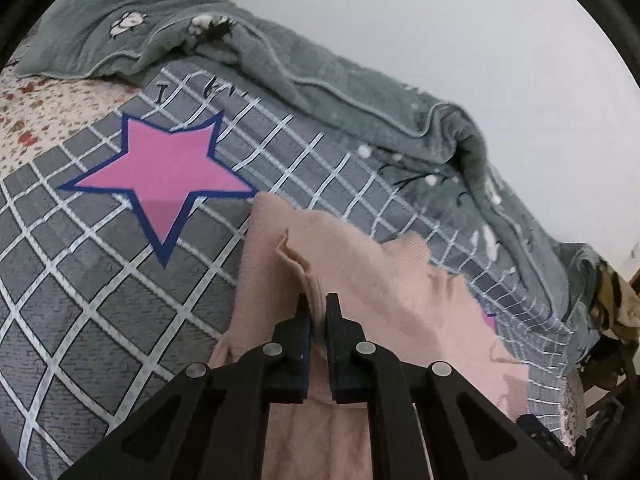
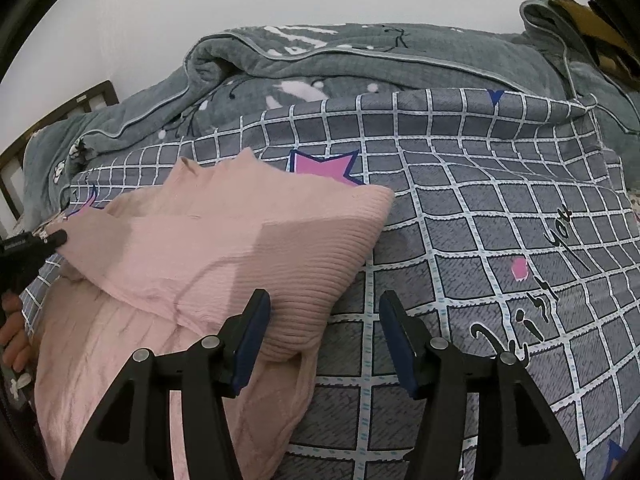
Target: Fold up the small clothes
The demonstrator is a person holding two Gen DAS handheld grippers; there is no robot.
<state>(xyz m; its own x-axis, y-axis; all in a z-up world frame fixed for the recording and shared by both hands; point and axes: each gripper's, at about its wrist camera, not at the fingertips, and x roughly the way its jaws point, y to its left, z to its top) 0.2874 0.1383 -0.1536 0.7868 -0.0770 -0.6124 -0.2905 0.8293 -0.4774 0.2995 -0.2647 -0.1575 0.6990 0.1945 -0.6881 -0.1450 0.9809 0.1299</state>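
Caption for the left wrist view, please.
Left gripper shut on a pinched fold of the pink garment, which lies on a grey checked bedcover.

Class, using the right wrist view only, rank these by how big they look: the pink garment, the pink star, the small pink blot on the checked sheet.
1. Pink garment
2. Pink star, partly hidden behind the garment
3. Small pink blot
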